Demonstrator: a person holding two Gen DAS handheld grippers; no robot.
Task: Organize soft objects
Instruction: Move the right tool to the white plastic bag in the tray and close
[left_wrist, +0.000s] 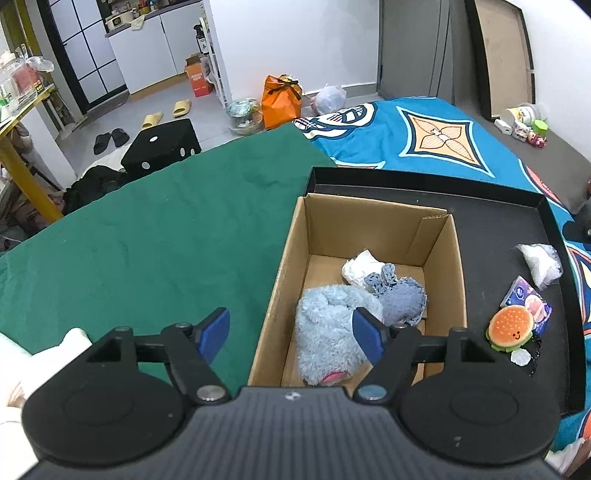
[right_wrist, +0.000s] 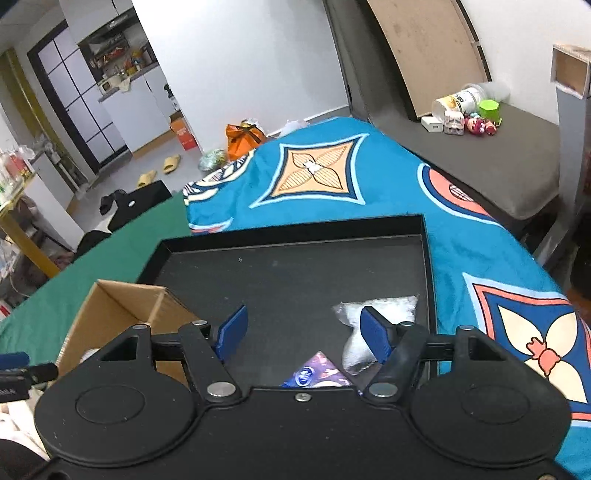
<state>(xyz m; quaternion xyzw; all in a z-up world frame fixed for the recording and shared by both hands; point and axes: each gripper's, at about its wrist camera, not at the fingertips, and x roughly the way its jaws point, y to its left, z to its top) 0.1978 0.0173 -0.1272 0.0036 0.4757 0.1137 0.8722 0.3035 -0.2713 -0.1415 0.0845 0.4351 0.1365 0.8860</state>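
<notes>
1. Currently, three soft items are seen inside the cardboard box (left_wrist: 369, 236): a fluffy blue plush (left_wrist: 328, 325), a blue-grey knitted piece (left_wrist: 400, 297) lying against it, and a crumpled white wad (left_wrist: 360, 267) behind both.
2. Outside the box, on the black tray (left_wrist: 498, 229), three items are left: a burger toy (left_wrist: 511, 328), a tissue packet (left_wrist: 526, 299) touching it, and a clear plastic bag (left_wrist: 541, 264) near the tray's right rim.
3. The left gripper (left_wrist: 291, 334) is held over the box's near-left wall with jaws spread wide; nothing is held.
4. The right gripper (right_wrist: 306, 334) is likewise spread and empty, poised above the tray with the plastic bag (right_wrist: 376, 314) at its right finger and the tissue packet (right_wrist: 317, 373) just below.
5. Judgement: sorting is roughly half done.
6. Risks: the slick bag may slip from a pinch on loose film; the packet, lying flat, may be pushed along the tray rather than gripped; a low transfer could catch the box wall.
</notes>
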